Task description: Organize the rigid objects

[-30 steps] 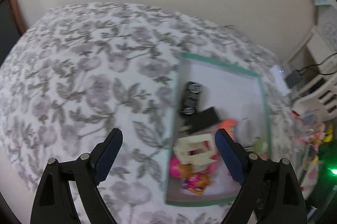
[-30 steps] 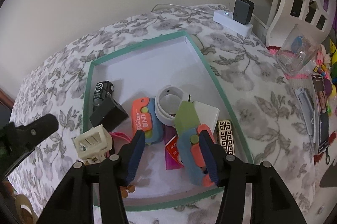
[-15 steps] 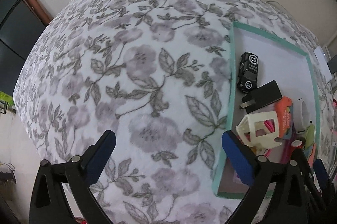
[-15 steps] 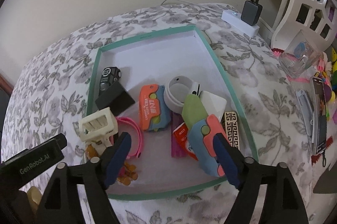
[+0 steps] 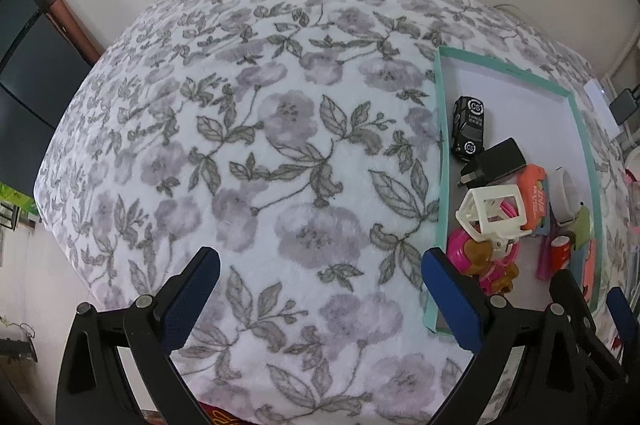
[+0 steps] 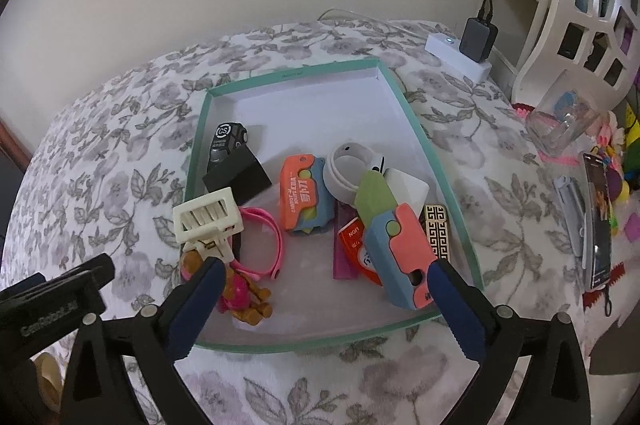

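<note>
Looking down my right tongs point(image 6: 322, 275), I see their blue pads spreading wider at this moment, with nothing pressed between them; the right pad sits just beside the tail of a coral-and-blue toy knife point(image 6: 394, 241) that lies free on the floor of the tray point(image 6: 452, 201). My left tongs point(image 5: 320, 271) stand wide too, gripping nothing, over bare flowered blanket point(image 5: 256, 153) on the bed, with the tray off to their right. All the small things I am sorting lie inside that teal-rimmed tray. Near its left wall are a black toy car point(image 6: 228, 141) and, touching it, a black charger point(image 6: 238, 177). Below those a cream plastic cage point(image 6: 208, 219) rests on a pink band point(image 6: 266, 237), and a pink and brown doll point(image 6: 242, 295) lies at the near corner behind my left pad. An orange toy knife point(image 6: 302, 195) lies in the middle, a white ring point(image 6: 348, 171) just past it, a white block point(image 6: 408, 189) to its right. A gold-patterned bar point(image 6: 437, 231) lies along the right wall. Outside the tray, a black plug point(image 6: 478, 39) sits in a white power strip point(image 6: 440, 49) at the far edge of the bed.
</note>
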Available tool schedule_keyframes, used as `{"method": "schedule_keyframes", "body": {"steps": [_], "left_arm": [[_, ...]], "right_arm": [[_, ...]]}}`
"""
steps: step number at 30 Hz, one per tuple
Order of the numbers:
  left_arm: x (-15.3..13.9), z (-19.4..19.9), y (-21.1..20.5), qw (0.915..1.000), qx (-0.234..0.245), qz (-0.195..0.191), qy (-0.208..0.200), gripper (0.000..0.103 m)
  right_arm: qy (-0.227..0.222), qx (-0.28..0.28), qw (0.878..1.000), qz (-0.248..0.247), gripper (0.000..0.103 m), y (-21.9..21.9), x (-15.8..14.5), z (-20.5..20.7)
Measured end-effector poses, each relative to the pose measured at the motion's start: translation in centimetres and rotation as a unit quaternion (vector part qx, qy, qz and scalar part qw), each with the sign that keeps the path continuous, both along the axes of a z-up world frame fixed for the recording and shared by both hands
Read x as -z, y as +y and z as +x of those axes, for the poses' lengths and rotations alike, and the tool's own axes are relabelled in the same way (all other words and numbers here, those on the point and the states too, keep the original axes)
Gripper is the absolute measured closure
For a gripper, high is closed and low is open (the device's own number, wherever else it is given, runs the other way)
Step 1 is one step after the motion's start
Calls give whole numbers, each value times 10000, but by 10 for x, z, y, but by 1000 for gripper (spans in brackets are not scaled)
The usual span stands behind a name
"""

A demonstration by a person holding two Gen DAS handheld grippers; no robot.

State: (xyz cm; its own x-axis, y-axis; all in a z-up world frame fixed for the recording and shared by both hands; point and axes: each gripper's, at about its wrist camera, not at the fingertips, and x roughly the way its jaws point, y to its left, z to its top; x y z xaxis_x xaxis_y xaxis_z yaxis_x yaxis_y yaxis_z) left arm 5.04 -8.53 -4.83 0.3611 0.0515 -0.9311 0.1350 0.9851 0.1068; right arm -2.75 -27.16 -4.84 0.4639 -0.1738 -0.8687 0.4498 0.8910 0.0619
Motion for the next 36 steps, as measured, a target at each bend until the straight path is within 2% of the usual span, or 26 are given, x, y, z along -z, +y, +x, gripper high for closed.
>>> {"method": "schedule_keyframes", "body": {"steps": [12, 23, 36], "left_arm": [[-12, -17, 9, 9995, 223, -10, -206, 2], [-23, -26, 19, 9988, 220, -141, -411, 2], [-31, -30, 28, 9981, 112, -258, -545, 2]], "right_arm": [[-145, 34, 9999, -82, 0, 2, -15, -11], [-332, 36, 9994, 72, 0, 4, -28, -21], [-362, -17, 9993, -83, 0, 9, -35, -26]]}}
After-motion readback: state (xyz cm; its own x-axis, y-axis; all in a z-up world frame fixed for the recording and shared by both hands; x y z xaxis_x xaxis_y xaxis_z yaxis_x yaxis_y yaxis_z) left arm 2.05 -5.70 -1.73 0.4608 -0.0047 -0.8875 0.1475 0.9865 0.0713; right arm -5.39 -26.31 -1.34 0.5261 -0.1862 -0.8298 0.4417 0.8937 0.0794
